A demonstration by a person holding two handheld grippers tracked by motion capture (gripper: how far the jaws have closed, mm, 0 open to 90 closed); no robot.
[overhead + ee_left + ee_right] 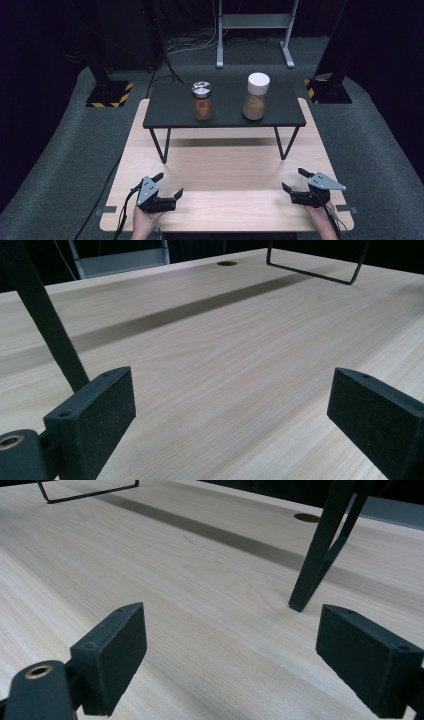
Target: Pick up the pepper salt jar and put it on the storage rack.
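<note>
Two jars (pixel 202 100) (pixel 256 96), two open tongs (pixel 169 186) (pixel 295 181)

My left gripper (pixel 167 186) is black, with a grey three-cornered plate (pixel 147 189) on top dotted with small dark screws. A black cable (pixel 121 218) trails from it past my hand (pixel 146 220). My right gripper (pixel 296 181) matches it, with its own grey plate (pixel 326 181) and a thin cable running back along my wrist. Up close, my fingers (pixel 97 415) are matte black blocks with a fine, grainy surface and a small screw hole near each top corner. A brass-coloured ring (pixel 38 671) sits in a rounded black lug beside one finger.
</note>
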